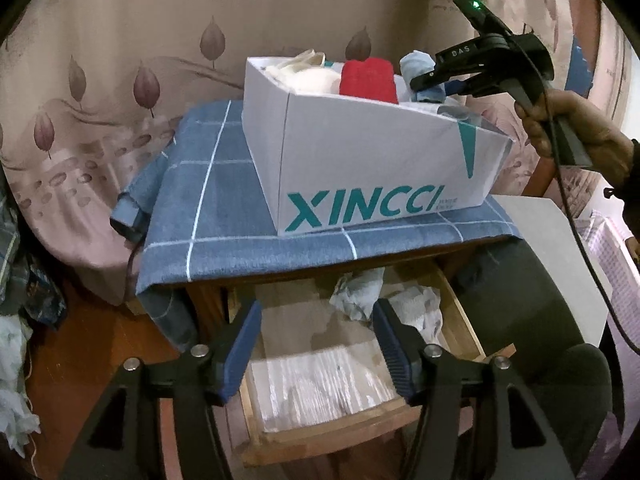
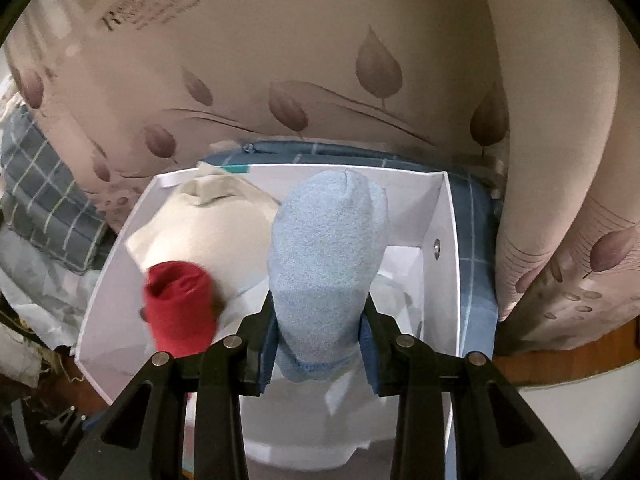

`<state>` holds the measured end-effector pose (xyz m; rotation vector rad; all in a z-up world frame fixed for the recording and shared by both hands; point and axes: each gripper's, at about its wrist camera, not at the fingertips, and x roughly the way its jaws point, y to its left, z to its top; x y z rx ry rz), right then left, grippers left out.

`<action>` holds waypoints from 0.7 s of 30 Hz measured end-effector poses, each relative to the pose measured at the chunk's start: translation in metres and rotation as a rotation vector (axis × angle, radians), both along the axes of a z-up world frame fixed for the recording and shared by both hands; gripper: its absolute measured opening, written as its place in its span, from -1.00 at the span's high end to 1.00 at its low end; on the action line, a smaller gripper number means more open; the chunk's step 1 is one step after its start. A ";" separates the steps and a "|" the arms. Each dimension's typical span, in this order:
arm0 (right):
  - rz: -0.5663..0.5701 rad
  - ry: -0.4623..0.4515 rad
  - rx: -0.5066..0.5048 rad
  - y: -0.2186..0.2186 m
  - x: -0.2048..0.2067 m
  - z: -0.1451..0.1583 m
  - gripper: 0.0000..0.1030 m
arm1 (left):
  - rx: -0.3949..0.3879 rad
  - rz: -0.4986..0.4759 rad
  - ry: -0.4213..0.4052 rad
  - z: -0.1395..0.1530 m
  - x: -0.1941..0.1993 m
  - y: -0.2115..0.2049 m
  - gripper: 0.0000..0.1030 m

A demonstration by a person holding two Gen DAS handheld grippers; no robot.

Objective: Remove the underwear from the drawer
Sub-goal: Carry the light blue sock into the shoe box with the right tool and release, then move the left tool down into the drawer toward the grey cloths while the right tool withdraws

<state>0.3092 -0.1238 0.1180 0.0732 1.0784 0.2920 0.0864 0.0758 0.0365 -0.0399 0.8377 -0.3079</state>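
My right gripper (image 2: 320, 332) is shut on a rolled light blue underwear piece (image 2: 326, 264) and holds it over the white XINCCI box (image 2: 448, 248). In the left wrist view the right gripper (image 1: 430, 80) and the blue roll (image 1: 418, 66) are above the box (image 1: 360, 160). A red roll (image 2: 178, 308) and a cream garment (image 2: 200, 224) lie in the box. My left gripper (image 1: 318, 340) is open and empty above the open wooden drawer (image 1: 464, 320), which holds pale crumpled garments (image 1: 360, 288) and a white folded stack (image 1: 320, 392).
The box stands on a blue checked cloth (image 1: 208, 208) over the nightstand. A leaf-patterned curtain (image 1: 100, 100) hangs behind. A white panel (image 1: 560, 248) stands at the right. Crumpled clothes (image 1: 16, 280) lie at the left on the wooden floor.
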 end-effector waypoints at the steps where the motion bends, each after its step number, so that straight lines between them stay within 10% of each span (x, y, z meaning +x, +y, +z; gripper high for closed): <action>1: -0.003 0.009 -0.004 -0.001 0.003 -0.004 0.36 | 0.002 -0.003 0.002 0.000 0.000 0.000 -0.16; 14: -0.056 0.016 -0.017 -0.004 0.024 -0.018 0.09 | -0.043 -0.053 -0.137 0.009 -0.014 -0.005 -0.42; 21: -0.059 -0.232 0.159 -0.021 -0.039 0.028 -0.04 | -0.062 -0.075 -0.097 0.001 -0.008 -0.007 -0.42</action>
